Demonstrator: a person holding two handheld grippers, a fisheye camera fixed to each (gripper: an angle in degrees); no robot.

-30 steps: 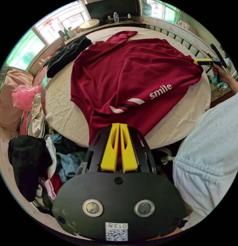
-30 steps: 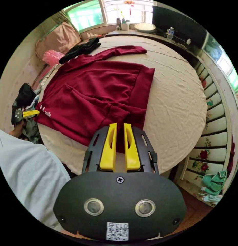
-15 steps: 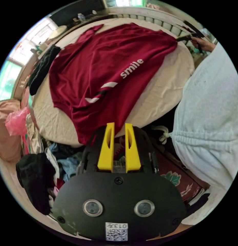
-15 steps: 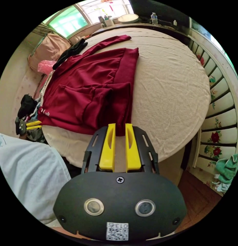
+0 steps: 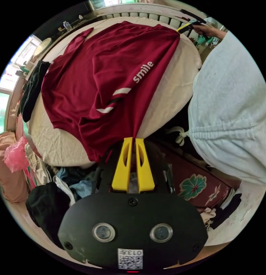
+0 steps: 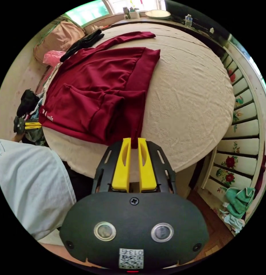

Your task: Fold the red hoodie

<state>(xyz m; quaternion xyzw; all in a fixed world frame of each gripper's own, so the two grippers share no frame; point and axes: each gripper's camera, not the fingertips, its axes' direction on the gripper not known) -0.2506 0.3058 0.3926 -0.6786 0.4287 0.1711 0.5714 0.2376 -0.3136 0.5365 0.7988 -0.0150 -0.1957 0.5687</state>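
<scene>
The red hoodie (image 5: 104,66) lies spread on a bed with a cream sheet (image 5: 173,86), a white word and stripes showing on one sleeve. My left gripper (image 5: 133,139) is shut on a near corner of it, the cloth drawn taut up to the jaw tips past the bed's edge. In the right gripper view the hoodie (image 6: 101,83) lies with a sleeve stretched far away, and my right gripper (image 6: 134,139) is shut on another near corner. Each gripper appears in the other's view: the right gripper (image 5: 181,28) held by a hand, the left gripper (image 6: 35,125) beside the bed.
A black garment (image 6: 81,44) lies at the bed's far side. A pile of clothes (image 5: 52,183) and a pink bag (image 5: 13,154) sit beside the bed. A painted flowered bed end (image 6: 242,114) borders one side. The person's pale top (image 5: 233,114) is close by.
Half a second ago my left jaws stood apart, clear of the cloth; now they are closed on the hoodie's corner. The right jaws have narrowed on their corner. Both cameras shifted.
</scene>
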